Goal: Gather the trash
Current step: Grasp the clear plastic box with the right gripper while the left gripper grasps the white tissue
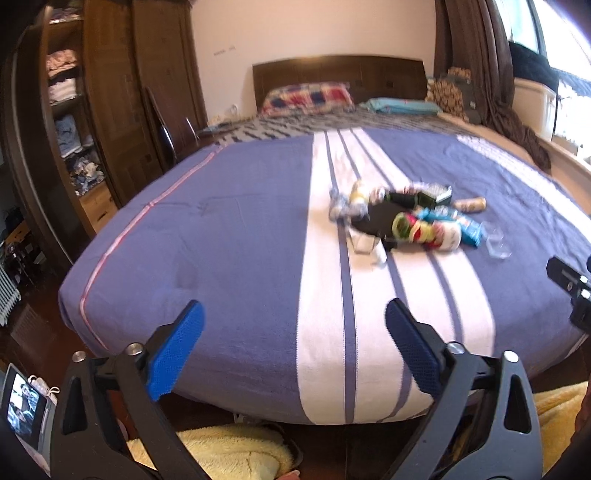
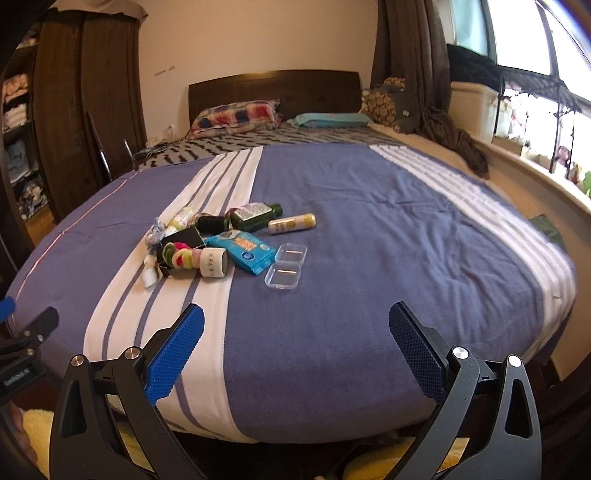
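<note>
Both hand-held grippers, left point(image 1: 293, 325) and right point(image 2: 295, 328), gape empty short of the trash heap point(image 2: 225, 240) mid-bed point(image 2: 369, 229); items judged light: soft wipes pack point(image 2: 242, 251) pinches anywhere, clear case point(image 2: 286, 264) slippery, take across edges.

A wide bed point(image 2: 369, 229) under a blue blanket with white stripes fills the room, its dark wooden headboard point(image 2: 273, 83) against the far cream wall point(image 2: 258, 33). A tall brown wooden wardrobe point(image 1: 122, 92) stands left. Daylight enters the right-hand window point(image 2: 517, 33) beside brown curtains point(image 2: 410, 55).
</note>
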{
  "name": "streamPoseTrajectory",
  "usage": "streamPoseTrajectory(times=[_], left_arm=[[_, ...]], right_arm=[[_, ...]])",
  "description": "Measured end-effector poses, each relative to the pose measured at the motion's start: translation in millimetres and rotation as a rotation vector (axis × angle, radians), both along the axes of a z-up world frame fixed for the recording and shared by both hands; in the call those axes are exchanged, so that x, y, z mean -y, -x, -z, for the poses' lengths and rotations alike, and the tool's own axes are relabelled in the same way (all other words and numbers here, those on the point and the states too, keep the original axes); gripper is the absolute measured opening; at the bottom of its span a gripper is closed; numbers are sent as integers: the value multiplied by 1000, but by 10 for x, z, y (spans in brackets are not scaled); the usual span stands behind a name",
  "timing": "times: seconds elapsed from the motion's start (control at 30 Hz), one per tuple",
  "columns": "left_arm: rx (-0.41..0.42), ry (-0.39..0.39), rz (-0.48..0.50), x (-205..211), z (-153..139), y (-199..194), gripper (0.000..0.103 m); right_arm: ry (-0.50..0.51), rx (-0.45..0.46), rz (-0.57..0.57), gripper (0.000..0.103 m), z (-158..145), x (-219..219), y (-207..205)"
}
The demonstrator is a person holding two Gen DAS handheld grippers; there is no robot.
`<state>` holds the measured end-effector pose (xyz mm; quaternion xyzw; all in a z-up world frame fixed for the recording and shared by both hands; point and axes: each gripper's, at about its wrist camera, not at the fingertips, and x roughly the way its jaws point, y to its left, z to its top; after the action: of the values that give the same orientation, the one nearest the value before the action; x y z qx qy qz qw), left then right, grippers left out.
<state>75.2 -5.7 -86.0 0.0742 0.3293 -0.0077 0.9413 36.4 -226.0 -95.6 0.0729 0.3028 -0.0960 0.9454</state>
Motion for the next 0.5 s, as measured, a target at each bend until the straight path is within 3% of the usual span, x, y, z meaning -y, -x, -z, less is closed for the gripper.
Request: streamPoseTrajectory(times=[0.13,0.2,0.33,0.5], left_arm=[[-72,36,43,55,228,-296,83],[-101,38,69,123,330,-447,79],[-147,64,113,249,471,-719,71],[-170,84,156,425,570,-980,69]], right_arm=[[-41,-63,-9,95,257,135,-311],[-64,-87,-20,85,361,166,-447],[-84,-109,-52,74,506,104,-671],[-59,-104,-40,61,556,67,-858]])
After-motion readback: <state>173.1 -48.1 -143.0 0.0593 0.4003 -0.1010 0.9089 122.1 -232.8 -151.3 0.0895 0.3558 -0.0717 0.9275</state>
